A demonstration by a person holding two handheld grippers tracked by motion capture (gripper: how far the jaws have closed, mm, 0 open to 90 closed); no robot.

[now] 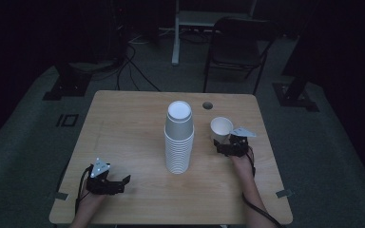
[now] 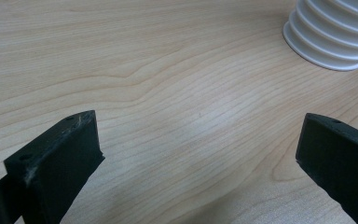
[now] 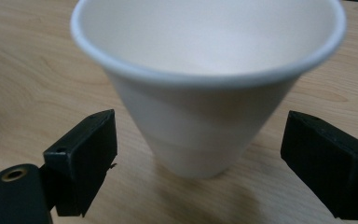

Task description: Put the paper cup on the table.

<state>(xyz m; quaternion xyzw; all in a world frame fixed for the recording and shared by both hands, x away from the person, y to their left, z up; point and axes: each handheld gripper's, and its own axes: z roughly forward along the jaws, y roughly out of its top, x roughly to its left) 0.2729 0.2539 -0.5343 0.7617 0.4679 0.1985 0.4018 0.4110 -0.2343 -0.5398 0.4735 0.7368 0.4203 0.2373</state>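
White single cup (image 3: 205, 93), rim cropped, sits between right tool's (image 3: 198, 154) parted jaws; left tool (image 2: 200, 149) gapes.

Black blocky fingers (image 2: 56, 163), small screw holes, grey three-cornered plates, trailing black cables

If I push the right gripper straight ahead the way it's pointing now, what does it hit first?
Most likely the single upright cup: it stands between the open jaws of the right gripper, dead ahead on the table. The jaws aren't touching it, though the exact gap is unclear.
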